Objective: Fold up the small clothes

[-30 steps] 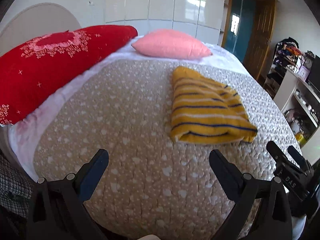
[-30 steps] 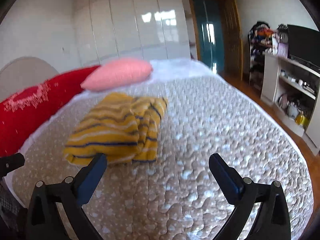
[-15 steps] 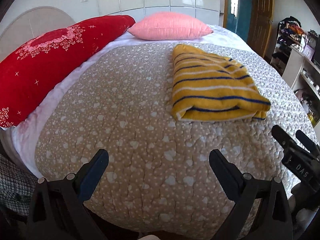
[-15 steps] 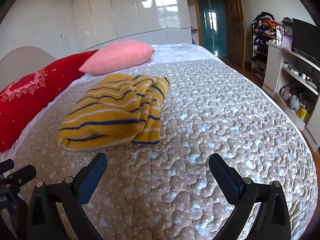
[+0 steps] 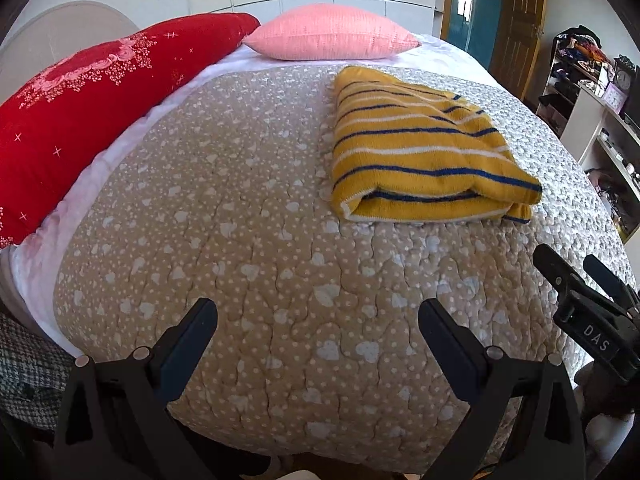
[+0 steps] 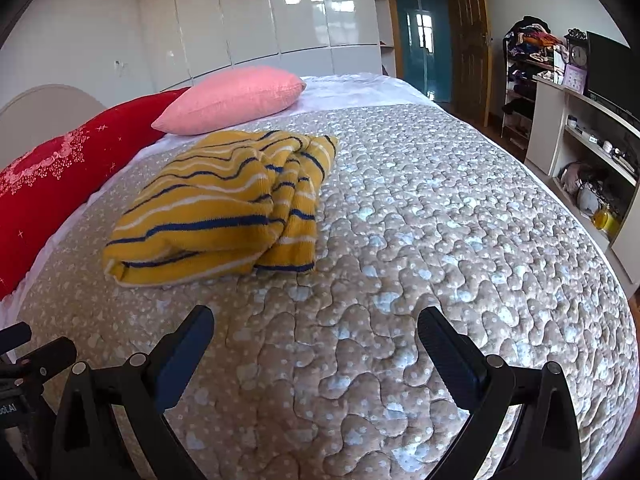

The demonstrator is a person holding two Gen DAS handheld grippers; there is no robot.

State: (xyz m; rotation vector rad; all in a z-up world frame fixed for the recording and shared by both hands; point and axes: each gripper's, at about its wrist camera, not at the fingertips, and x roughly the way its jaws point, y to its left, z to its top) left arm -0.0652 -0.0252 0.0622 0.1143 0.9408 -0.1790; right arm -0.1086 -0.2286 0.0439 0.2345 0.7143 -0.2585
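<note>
A yellow sweater with blue and white stripes (image 5: pixel 424 148) lies folded on the beige quilted bedspread (image 5: pixel 248 248); it also shows in the right wrist view (image 6: pixel 224 208). My left gripper (image 5: pixel 318 320) is open and empty, held over the near part of the bed, well short of the sweater. My right gripper (image 6: pixel 316 326) is open and empty, also near the bed's front edge, with the sweater ahead to its left. The right gripper's fingers (image 5: pixel 576 288) show at the right edge of the left wrist view.
A red pillow (image 5: pixel 88 96) and a pink pillow (image 5: pixel 332 34) lie at the head of the bed. White shelves (image 6: pixel 584 148) with small items stand right of the bed. A wardrobe (image 6: pixel 280 20) and a door (image 6: pixel 464 32) are behind.
Both grippers have drawn back and lifted a little, so the sweater sits farther up in view. Both stay open. The sweater has not moved.
</note>
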